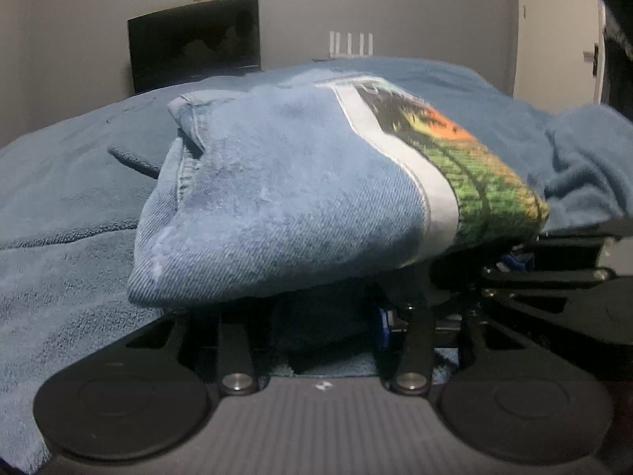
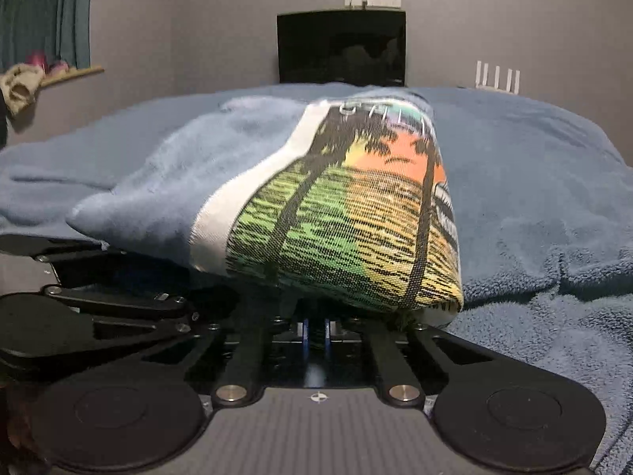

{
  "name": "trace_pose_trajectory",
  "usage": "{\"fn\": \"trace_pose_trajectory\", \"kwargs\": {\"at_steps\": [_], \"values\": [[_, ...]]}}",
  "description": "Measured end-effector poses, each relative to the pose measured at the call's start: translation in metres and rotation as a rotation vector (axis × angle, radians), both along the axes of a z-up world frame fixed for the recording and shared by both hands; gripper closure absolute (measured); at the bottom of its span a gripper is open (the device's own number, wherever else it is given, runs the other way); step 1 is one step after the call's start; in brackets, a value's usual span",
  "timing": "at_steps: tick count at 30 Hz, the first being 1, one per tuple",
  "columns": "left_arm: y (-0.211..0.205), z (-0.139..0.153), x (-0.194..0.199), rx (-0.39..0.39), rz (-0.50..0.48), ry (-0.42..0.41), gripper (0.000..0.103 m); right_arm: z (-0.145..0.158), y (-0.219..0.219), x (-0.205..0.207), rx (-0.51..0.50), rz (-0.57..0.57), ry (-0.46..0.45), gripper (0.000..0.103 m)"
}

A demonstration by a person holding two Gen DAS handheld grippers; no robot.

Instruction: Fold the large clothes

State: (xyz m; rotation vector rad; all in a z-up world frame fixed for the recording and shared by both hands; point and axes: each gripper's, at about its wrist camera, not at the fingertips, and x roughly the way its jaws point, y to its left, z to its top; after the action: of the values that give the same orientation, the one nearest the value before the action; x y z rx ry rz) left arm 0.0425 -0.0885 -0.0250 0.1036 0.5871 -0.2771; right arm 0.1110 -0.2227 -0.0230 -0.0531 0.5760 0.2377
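Observation:
A folded blue garment [image 1: 277, 198] with a palm-tree sunset print [image 2: 348, 217] lies draped over both grippers, above a blue blanket. My left gripper [image 1: 324, 316] sits under its plain blue part; the fingers are mostly hidden by cloth, with one blue pad [image 1: 380, 326] showing. My right gripper [image 2: 315, 328] sits under the printed part, its two blue pads [image 2: 304, 330] nearly touching below the fabric edge. Each gripper's black linkage shows at the side of the other's view. Whether either jaw pinches cloth is hidden.
The blue fleece blanket [image 2: 534, 206] covers the whole surface. A dark monitor [image 2: 342, 47] stands against the grey back wall, with a white rack [image 2: 497, 77] beside it. A shelf with clutter [image 2: 47, 73] and a teal curtain are at the far left.

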Motion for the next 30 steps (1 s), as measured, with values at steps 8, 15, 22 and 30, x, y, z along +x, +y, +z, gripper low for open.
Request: {"fn": "trace_pose_trajectory", "kwargs": {"at_steps": [8, 15, 22, 30], "values": [[0.023, 0.009, -0.021, -0.027, 0.096, -0.060, 0.059, 0.008, -0.012, -0.013, 0.029, -0.029, -0.033, 0.097], [0.022, -0.002, -0.009, 0.030, 0.078, -0.024, 0.060, 0.000, -0.019, -0.002, 0.041, -0.089, -0.006, 0.091], [0.028, -0.003, -0.001, 0.016, 0.059, 0.007, 0.060, -0.005, -0.018, 0.005, 0.024, -0.078, 0.019, 0.089], [0.069, 0.049, -0.058, -0.104, 0.161, -0.125, 0.059, 0.059, -0.034, -0.057, 0.107, 0.041, -0.132, 0.062]]}}
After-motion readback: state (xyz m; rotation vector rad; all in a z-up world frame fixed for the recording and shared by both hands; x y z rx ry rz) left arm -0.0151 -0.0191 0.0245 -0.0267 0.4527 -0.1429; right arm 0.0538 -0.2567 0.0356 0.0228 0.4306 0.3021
